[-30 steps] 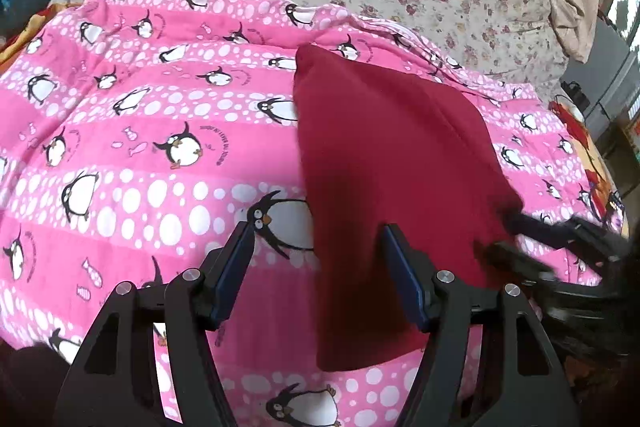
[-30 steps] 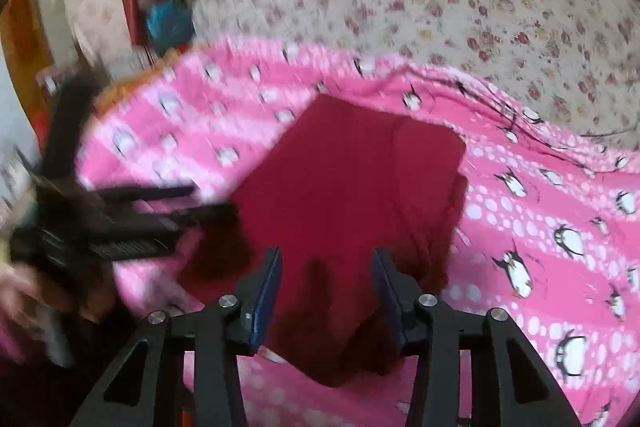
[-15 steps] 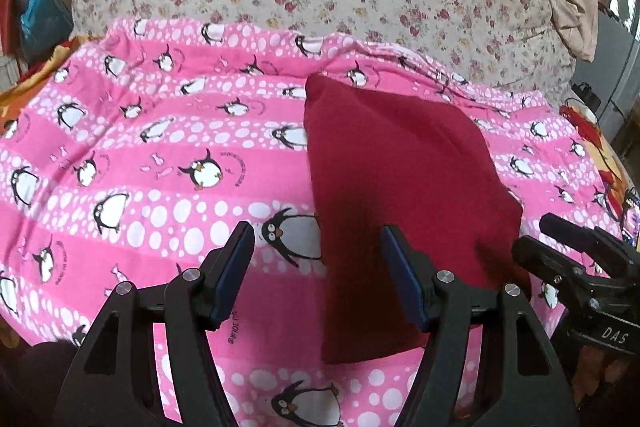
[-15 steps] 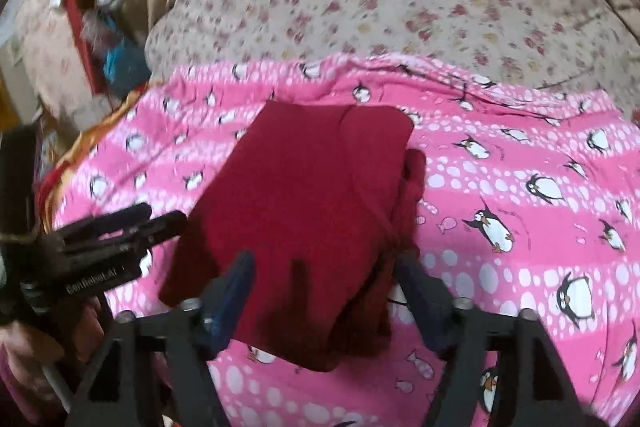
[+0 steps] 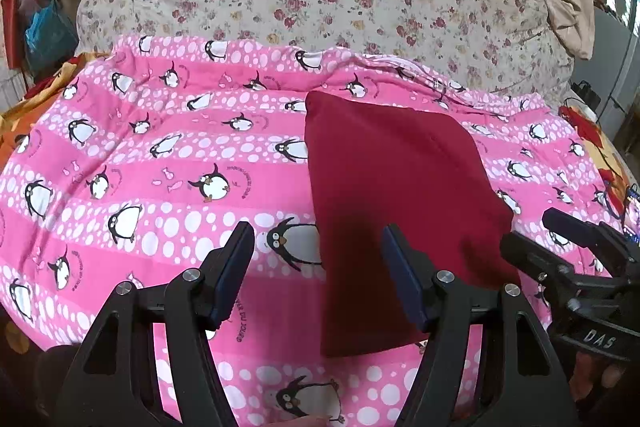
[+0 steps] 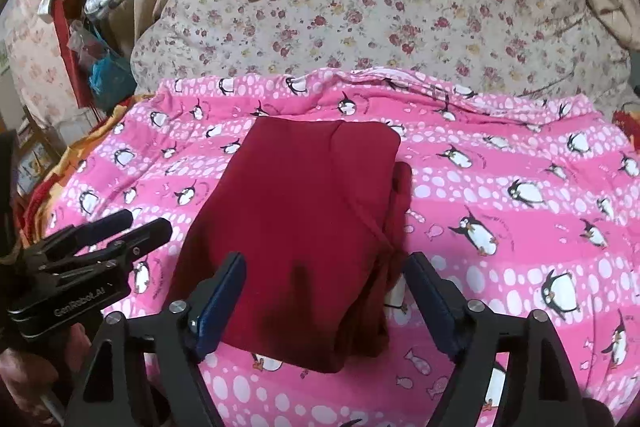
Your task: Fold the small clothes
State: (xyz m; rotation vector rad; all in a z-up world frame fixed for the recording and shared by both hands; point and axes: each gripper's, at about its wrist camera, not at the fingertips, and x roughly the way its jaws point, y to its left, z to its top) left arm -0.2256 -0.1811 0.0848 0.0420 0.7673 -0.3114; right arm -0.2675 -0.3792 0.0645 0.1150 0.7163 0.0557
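Pink penguin-print blanket (image 5: pixel 160 187) covers the bed, with a floral quilt (image 5: pixel 320 7) behind it. We see the folded dark red cloth garment (image 6: pixel 296 211) lying flat on the blanket. We hold the left tool (image 5: pixel 318 271) and right tool (image 6: pixel 324 291) above its near edge, both spread wide and gripping nothing.

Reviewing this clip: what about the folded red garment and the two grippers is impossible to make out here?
- Red garment: its type and layer count, both views; the top layer covers everything beneath.
- Its near edge, right wrist view: the right gripper fingers overlap it.
- Left gripper: its handle runs off the bottom edge of the left wrist view.
- Pink penguin blanket: printed lettering too small.
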